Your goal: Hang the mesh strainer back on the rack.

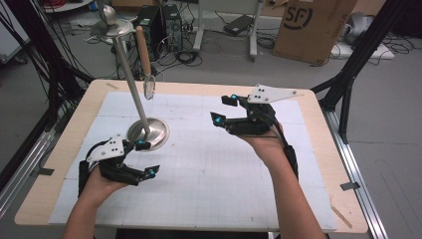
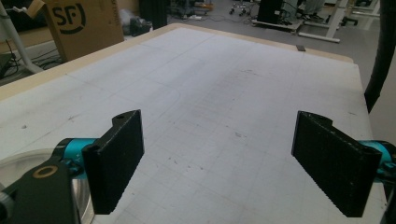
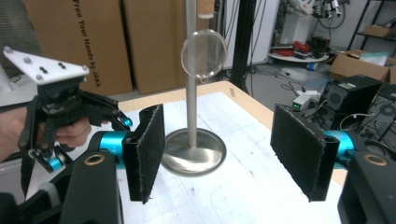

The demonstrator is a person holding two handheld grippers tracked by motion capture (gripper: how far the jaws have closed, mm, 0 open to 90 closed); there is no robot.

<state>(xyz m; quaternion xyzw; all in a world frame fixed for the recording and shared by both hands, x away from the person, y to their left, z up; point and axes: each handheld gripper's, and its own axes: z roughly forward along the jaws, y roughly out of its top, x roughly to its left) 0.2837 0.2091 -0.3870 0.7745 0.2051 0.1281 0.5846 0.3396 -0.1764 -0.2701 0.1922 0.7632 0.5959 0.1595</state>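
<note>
— Much done yet?
— No, hardly begun. See the strainer (image 1: pixel 149 87), hanging high on the stand (image 1: pixel 148 133), untouched. Nothing taken down.
— And the right gripper (image 1: pixel 224 108)?
— Spread wide, empty. Off to the right of the stand, well apart from the strainer, pointing toward it.
— The left gripper (image 1: pixel 148 158)?
— Spread wide too, empty. Low over the table (image 1: pixel 298 149), just beside the stand's round foot, below the strainer.
— Left to do?
— Probably everything: reach, pinch, lift off.

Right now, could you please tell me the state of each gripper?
Left gripper: open, holding nothing, beside the stand's base.
Right gripper: open, holding nothing, facing the stand.
</note>
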